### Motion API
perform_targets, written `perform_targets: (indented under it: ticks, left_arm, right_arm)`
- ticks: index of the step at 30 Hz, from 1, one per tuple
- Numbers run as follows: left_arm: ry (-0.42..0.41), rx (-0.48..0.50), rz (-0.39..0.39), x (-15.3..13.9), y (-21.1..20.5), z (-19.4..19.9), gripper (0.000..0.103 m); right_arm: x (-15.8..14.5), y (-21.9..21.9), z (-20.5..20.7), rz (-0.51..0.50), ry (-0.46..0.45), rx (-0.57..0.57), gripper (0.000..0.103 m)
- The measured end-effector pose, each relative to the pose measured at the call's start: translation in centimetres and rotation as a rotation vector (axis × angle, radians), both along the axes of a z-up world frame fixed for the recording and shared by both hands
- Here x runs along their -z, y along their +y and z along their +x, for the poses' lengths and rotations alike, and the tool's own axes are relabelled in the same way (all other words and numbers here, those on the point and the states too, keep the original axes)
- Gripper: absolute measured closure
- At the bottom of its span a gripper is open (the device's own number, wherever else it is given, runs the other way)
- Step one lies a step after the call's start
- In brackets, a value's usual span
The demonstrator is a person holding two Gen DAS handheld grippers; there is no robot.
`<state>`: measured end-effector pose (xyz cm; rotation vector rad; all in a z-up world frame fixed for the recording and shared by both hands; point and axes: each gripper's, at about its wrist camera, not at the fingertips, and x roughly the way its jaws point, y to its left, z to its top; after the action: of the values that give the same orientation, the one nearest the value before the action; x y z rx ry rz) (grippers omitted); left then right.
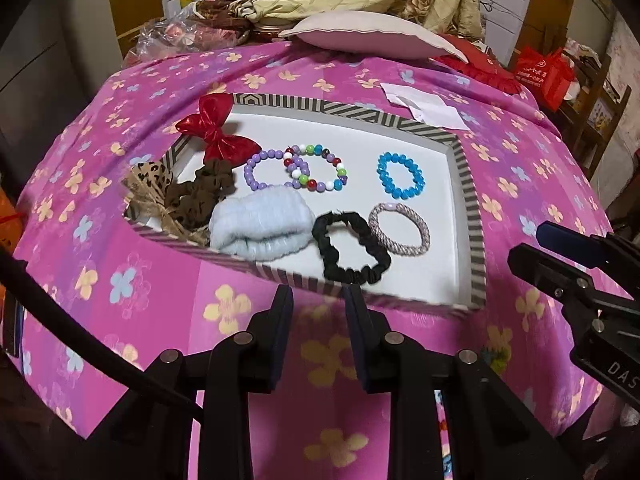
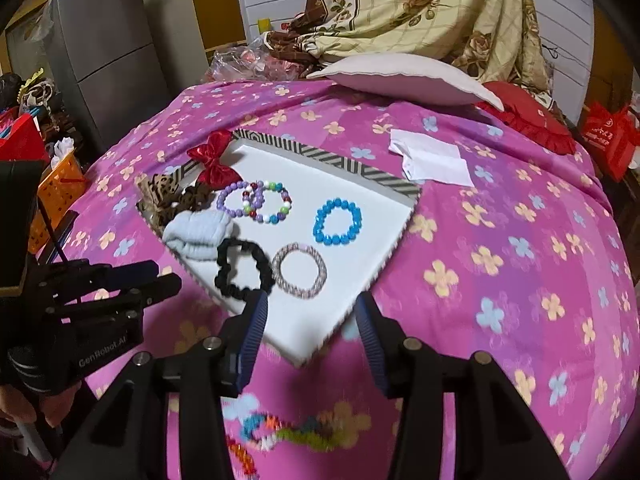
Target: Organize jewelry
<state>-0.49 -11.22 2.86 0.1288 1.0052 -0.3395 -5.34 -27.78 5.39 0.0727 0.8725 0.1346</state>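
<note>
A shallow tray with a striped rim (image 1: 472,208) (image 2: 320,154) lies on the pink flowered cloth and holds several pieces. A red bow (image 1: 218,128), a brown scrunchie (image 1: 200,194) and a pale blue headband (image 1: 260,224) crowd its left side. Purple and multicoloured bead bracelets (image 1: 316,168) overlap in the middle, and a blue bead bracelet (image 1: 401,175) lies to the right. A black scrunchie (image 1: 354,252) (image 2: 240,270) and a woven hair tie (image 1: 400,229) (image 2: 299,275) lie near the front. My left gripper (image 1: 317,302) (image 2: 166,274) hovers open and empty at the front rim. My right gripper (image 2: 312,304) (image 1: 528,244) is open over the tray's near corner. A blurred colourful bead string (image 2: 296,434) lies on the cloth beneath it.
A white paper (image 1: 428,106) lies on the cloth behind the tray, with a flat pillow (image 1: 372,36) and piled bedding further back. A grey fridge (image 2: 104,52) and an orange basket (image 2: 52,196) stand to the left, red bags (image 1: 544,76) to the right.
</note>
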Motion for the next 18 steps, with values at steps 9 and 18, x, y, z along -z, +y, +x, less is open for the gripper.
perform_targets:
  ticks: [9, 18]
  left_arm:
    - [-0.016, 0.03, 0.0, -0.3, 0.2, -2.9, 0.055]
    - [0.054, 0.084, -0.03, 0.6, 1.1, -5.5, 0.055]
  right_arm:
    - [1.0, -0.7, -3.4, -0.034, 0.037, 0.012, 0.054]
    - [3.5, -1.9, -6.2, -0.052, 0.102, 0.036, 0.054]
